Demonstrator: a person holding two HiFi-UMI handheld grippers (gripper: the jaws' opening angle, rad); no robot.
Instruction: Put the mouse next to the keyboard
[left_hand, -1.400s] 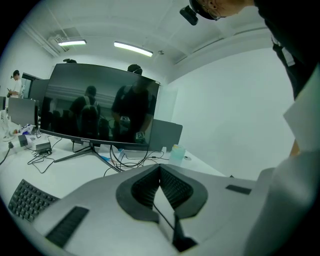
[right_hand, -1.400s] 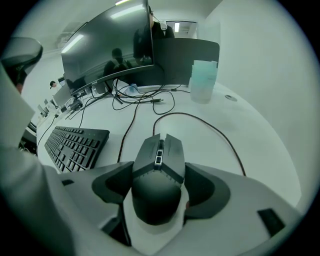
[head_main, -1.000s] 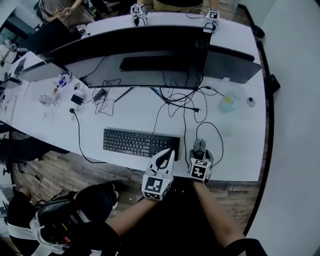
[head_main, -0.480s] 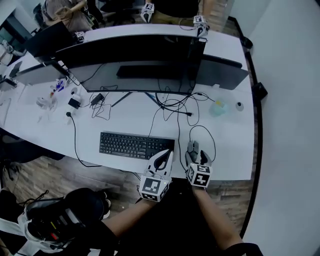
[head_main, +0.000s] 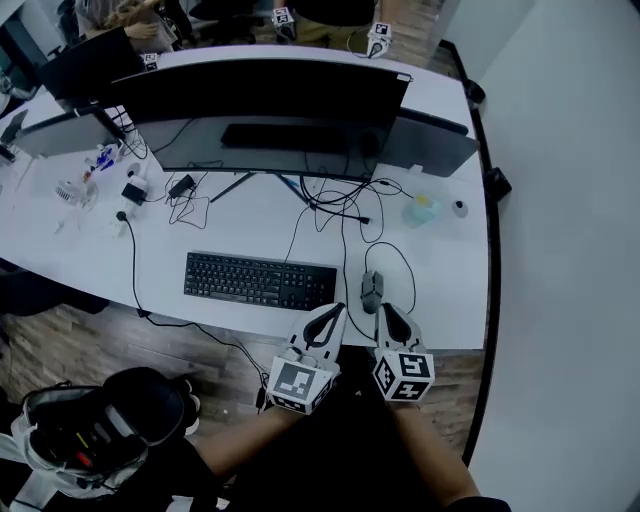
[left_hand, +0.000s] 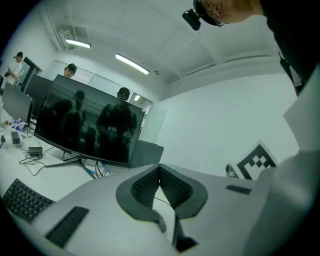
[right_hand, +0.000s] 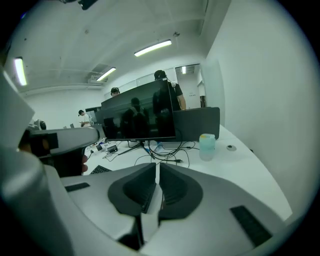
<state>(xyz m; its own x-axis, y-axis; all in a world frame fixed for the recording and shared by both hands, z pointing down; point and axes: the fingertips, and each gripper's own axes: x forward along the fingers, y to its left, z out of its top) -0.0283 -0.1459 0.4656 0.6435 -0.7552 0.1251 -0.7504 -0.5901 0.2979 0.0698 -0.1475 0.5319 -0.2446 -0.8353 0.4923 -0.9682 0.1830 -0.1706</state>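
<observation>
Right gripper (head_main: 386, 312): pulling up and back off the desk (head_main: 455, 290), nearer than the keyboard's right end. A second ago it was sitting over the mouse with jaws spread wide. Those jaws have just been closing and are now meeting, with nothing between them.

Left gripper (head_main: 334, 314): hovering nearer than the keyboard's right end, just left of its partner. Its jaws are pressing together on nothing, as they were a second ago.

Mouse (head_main: 371, 290): lying free on the desk just beside the keyboard's right end, a narrow strip of bare desk showing between them. Neither gripper is touching it now.

Keyboard (head_main: 260, 281): sitting flat, not shifting from its spot.

Cable (head_main: 408, 268): looping from the mouse away to the far right of the keyboard and running back toward the screen.

What the change is telling us: the mouse is being left released where the task wants it. The placement is looking finished, and both grippers appear to be withdrawing.

Bottle (head_main: 421, 211): standing well beyond the keyboard's right end, untouched.

Monitor (head_main: 265, 95): spanning the desk far behind the keyboard, its screen showing dark.
</observation>
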